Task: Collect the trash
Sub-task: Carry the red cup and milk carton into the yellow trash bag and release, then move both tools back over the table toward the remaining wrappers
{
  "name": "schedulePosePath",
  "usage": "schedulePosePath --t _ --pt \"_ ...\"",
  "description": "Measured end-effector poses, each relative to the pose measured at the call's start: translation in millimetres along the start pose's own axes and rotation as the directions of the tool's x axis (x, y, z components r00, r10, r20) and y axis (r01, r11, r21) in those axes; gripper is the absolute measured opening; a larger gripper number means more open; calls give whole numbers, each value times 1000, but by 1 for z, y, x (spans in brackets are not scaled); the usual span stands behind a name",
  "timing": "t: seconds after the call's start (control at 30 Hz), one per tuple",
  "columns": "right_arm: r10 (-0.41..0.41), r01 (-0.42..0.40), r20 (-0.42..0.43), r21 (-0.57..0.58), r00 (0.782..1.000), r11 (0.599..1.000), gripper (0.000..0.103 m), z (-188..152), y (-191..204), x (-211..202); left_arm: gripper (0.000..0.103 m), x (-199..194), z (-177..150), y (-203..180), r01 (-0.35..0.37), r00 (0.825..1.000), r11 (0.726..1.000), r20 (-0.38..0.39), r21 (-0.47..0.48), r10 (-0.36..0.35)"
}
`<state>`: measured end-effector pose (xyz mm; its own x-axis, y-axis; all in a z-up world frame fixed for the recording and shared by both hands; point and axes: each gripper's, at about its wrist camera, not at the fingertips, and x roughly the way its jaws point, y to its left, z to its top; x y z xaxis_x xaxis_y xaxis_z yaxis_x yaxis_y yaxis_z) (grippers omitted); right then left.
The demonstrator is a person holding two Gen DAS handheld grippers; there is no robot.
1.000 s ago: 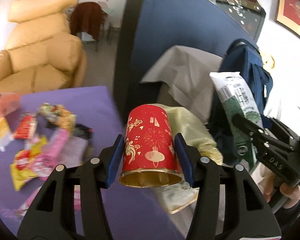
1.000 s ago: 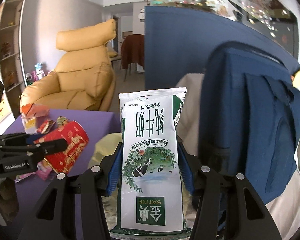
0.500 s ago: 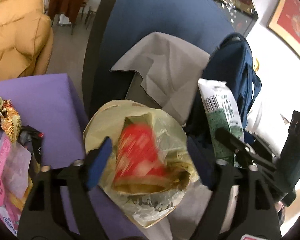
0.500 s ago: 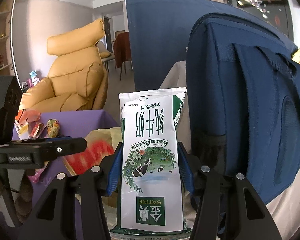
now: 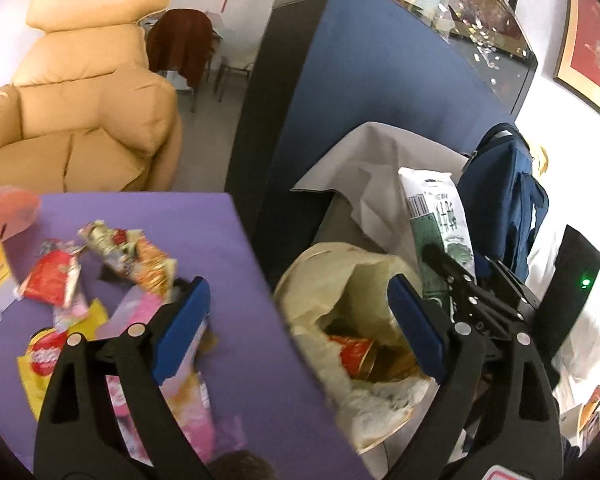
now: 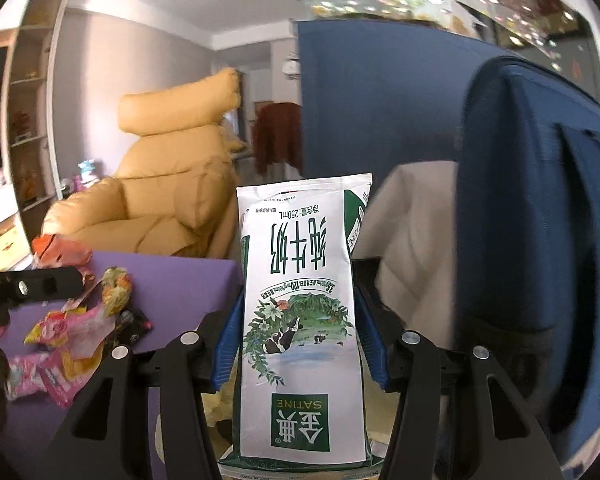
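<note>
My left gripper (image 5: 298, 284) hangs over the edge of the purple table (image 5: 160, 220) and the mouth of a yellowish trash bag (image 5: 320, 276). Its jaws are opening wide, with nothing held between them. A red paper cup (image 5: 354, 356) lies inside the bag. My right gripper (image 6: 298, 308) holds a white and green milk carton (image 6: 300, 280) upright, upside down. Both pads still touch the carton's sides while the jaws are opening slightly. From the left wrist the carton (image 5: 440, 208) stands just right of the bag. Several snack wrappers (image 5: 136, 256) lie on the table.
A yellow armchair (image 5: 80, 100) stands behind the table. A tall blue partition (image 5: 360, 80) rises beyond the bag, with a grey cloth (image 5: 372, 168) and a blue backpack (image 5: 508, 184) at the right. More wrappers (image 6: 72, 332) litter the table's near left.
The left gripper opened and let go of the red cup, which dropped into the bag. The right gripper sank a little with the carton still in it.
</note>
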<state>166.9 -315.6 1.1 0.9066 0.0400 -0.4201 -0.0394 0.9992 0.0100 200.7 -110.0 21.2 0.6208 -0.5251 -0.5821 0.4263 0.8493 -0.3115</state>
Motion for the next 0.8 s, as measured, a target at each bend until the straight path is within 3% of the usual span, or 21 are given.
schedulePosePath --t 0.1,0.2,0.4,0.57,0.63,0.7,0.8 --pt "-54 52 -30 -54 998 997 58 -5 10 6 86 -9 -6 15 7 1000 1000 -5 -22 -7" --pt "-48 45 -64 -44 997 998 63 -6 11 6 86 -19 -10 28 9 1000 999 1 -41 -9" --pt "-12 12 -144 1 989 1000 64 -5 17 8 86 -24 -8 41 -42 999 998 21 -37 43" --pt "4 -13 -164 -49 986 999 64 9 34 25 86 -18 -3 62 -99 995 995 15 -29 99" --pt "42 -46 -219 -11 975 999 64 9 35 39 86 -19 3 65 -124 992 992 19 -3 124" --pt "98 -90 -310 41 946 995 64 0 37 48 86 -22 9 70 -117 993 993 16 -4 117" --pt "109 -102 -310 38 945 994 64 -6 52 34 86 -35 10 82 -112 993 992 38 -53 114"
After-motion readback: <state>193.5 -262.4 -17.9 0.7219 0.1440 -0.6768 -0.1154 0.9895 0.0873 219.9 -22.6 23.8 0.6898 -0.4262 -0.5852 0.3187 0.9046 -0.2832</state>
